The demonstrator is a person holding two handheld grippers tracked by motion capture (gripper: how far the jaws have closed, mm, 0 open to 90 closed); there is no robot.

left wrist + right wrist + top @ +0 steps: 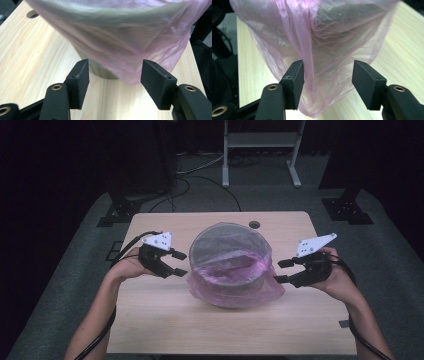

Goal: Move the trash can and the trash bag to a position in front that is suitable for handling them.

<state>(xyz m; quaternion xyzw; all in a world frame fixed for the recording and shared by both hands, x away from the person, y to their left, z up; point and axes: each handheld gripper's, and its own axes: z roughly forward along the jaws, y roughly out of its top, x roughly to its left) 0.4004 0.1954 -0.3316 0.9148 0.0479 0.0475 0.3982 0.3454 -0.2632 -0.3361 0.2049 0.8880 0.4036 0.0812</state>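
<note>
Flanking the bin [230,265] with both tools, one on each side, at roughly mid-height on its wall. It sits near the centre of the table [150,320], a round grey container with a pink bag [235,287] lining it; the bag's mouth is folded over the rim and its skirt hangs loose down the outside to the tabletop.

Left gripper [179,263]: jaws wide, nothing between them, pointing at the bin's left side, just clear of the film.

Right gripper [281,271]: jaws wide too. In the right gripper view a hanging fold of bag sits in the gap, not pinched.

My read: symmetric approach so I can take the overhang from both sides at once.

Count: one bin, one bag, two grippers, one cable hole [254,224] at the table's far edge.
</note>
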